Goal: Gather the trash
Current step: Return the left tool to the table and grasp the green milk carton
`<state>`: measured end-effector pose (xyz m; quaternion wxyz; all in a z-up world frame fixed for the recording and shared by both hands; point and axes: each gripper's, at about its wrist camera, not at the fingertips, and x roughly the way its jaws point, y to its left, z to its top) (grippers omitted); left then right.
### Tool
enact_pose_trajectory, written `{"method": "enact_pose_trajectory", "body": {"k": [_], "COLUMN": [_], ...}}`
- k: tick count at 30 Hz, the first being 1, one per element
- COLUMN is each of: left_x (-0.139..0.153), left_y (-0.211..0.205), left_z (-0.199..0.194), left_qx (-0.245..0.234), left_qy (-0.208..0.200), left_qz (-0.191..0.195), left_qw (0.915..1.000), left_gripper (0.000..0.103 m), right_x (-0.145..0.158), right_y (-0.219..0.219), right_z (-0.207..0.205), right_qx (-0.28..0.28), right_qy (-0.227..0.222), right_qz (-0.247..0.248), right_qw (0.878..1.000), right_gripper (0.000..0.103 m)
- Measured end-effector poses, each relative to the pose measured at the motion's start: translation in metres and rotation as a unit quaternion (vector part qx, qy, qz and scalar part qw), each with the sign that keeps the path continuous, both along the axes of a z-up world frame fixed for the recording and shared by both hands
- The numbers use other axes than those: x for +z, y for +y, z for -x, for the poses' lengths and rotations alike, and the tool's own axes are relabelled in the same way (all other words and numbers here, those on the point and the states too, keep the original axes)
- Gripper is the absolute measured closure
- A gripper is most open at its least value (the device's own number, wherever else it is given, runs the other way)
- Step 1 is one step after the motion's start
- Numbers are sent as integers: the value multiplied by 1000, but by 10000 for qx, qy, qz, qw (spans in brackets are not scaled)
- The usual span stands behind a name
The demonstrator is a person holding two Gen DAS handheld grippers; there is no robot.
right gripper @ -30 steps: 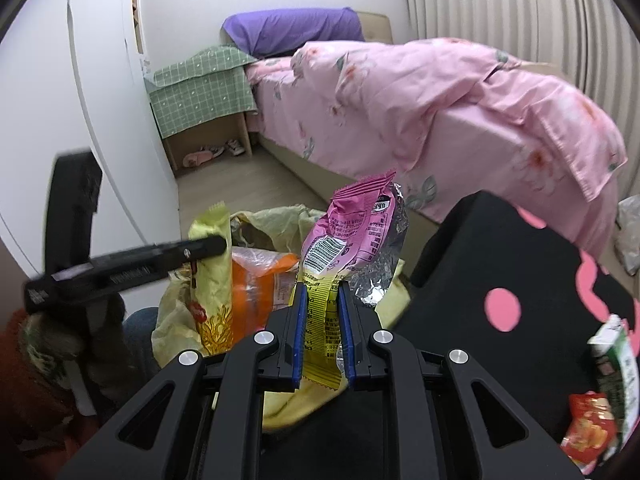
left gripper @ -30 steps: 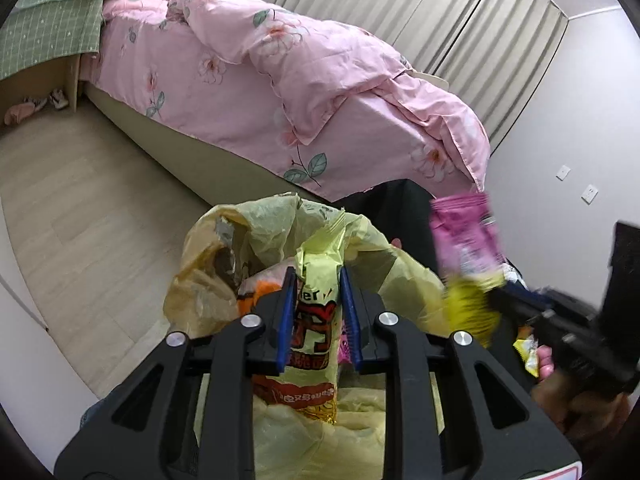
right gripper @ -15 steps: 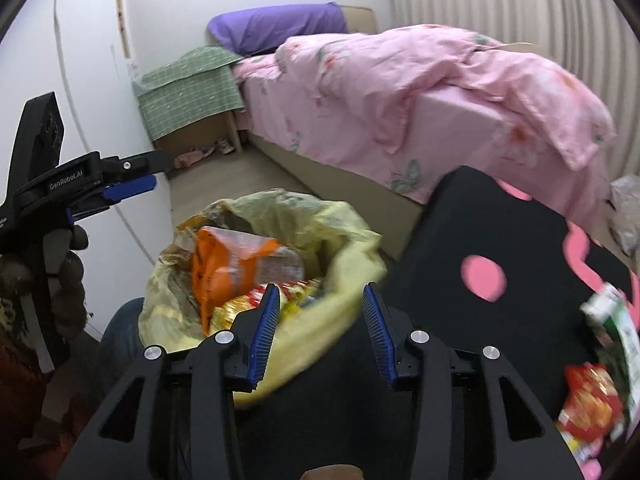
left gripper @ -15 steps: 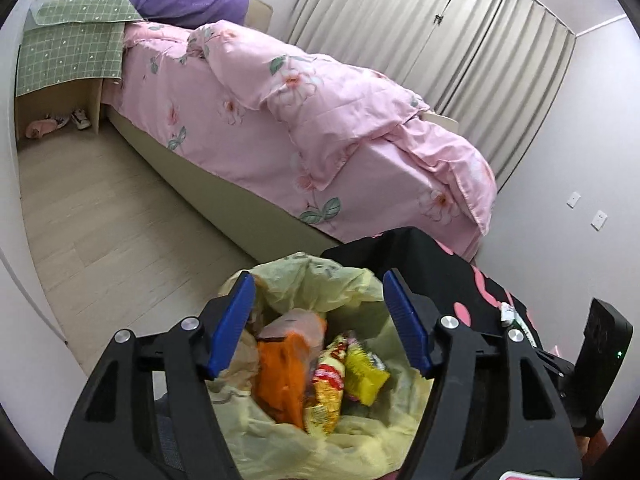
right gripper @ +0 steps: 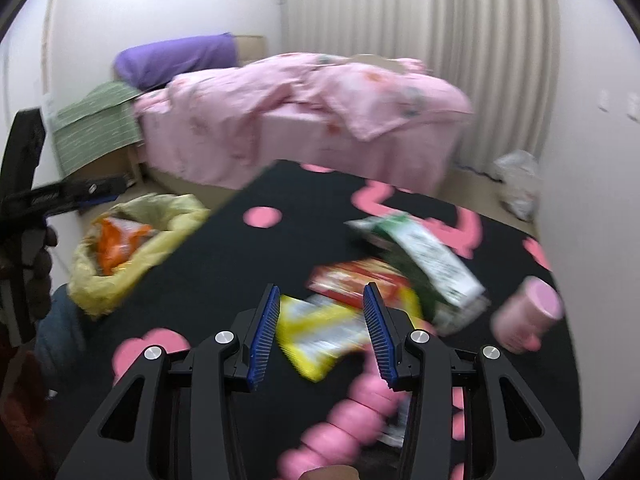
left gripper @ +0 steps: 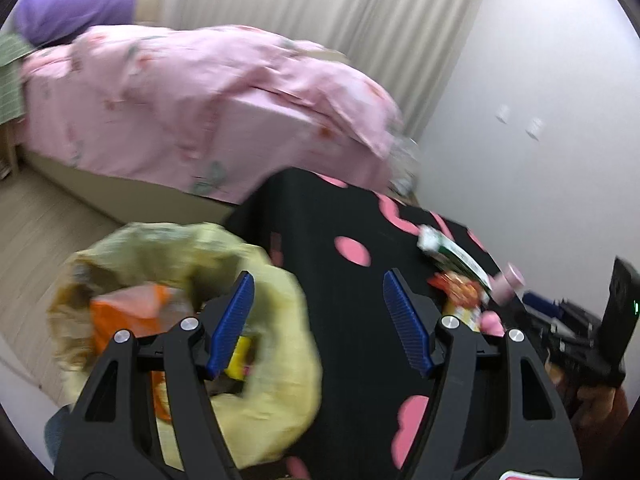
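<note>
While both my grippers stood open and empty, my right gripper (right gripper: 320,326) hung over the yellow wrapper (right gripper: 320,332) at lower centre of the right view, beside the red packet (right gripper: 356,280). I judged it best to lower straight and pinch one flat edge only. My left gripper (left gripper: 318,320) waited near the yellow trash bag (left gripper: 276,380) at lower left.

My left gripper (left gripper: 318,322) hangs with its blue-padded fingers (left gripper: 232,322) spread wide and nothing between them. My right gripper (right gripper: 322,330) is parted too, more narrowly, pads (right gripper: 378,330) gripping nothing. In the right wrist view my left hand (right gripper: 34,262) shows at the far left, wrapped around its handle.
</note>
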<state>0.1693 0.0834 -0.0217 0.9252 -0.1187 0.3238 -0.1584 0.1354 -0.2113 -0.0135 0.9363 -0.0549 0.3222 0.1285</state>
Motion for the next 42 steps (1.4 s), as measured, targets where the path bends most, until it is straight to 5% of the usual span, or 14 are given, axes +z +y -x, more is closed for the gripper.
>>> {"method": "enact_pose_trajectory", "body": {"k": [2, 6, 13, 16, 20, 28, 34, 38, 42], "left_x": [-3, -13, -22, -10, -2, -30, -55, -57, -47], "left_y": [-21, -58, -127, -169, -230, -318, -306, -264, -250], "left_z": [-2, -8, -32, -54, -98, -184, -194, -175, -155], "left_qx": [-267, -743, -1646, -2391, -3452, -3816, -3948, -3995, -3993], "left_qy": [46, 214, 218, -122, -90, 444, 1063, 1420, 1254], "left_qz": [-48, -158, -289, -635, -946, -1640, -1770, -1290, -1329], "left_qw": [9996, 9969, 9857, 9688, 9337, 9086, 8953, 8964, 8984], "left_gripper": [39, 39, 39, 39, 39, 39, 39, 39, 39], "right_x": [-2, -11, -28, -32, -34, -53, -63, -67, -68], "right_y": [-30, -73, -93, -106, -120, -138, -149, -163, -171], "right_z": [7, 19, 28, 31, 33, 28, 26, 26, 25], "right_qx": [-313, -633, -680, -868, -1071, -1145, -1216, -1306, -1426], "right_qy": [-4, -32, 231, 208, 177, 377, 461, 530, 580], "right_qz": [-114, -380, -155, -133, -121, -354, -586, -875, -1060], "right_qw": [9994, 9973, 9973, 9959, 9940, 9921, 9898, 9861, 9824], "right_gripper": [61, 44, 44, 44, 44, 44, 44, 44, 44]}}
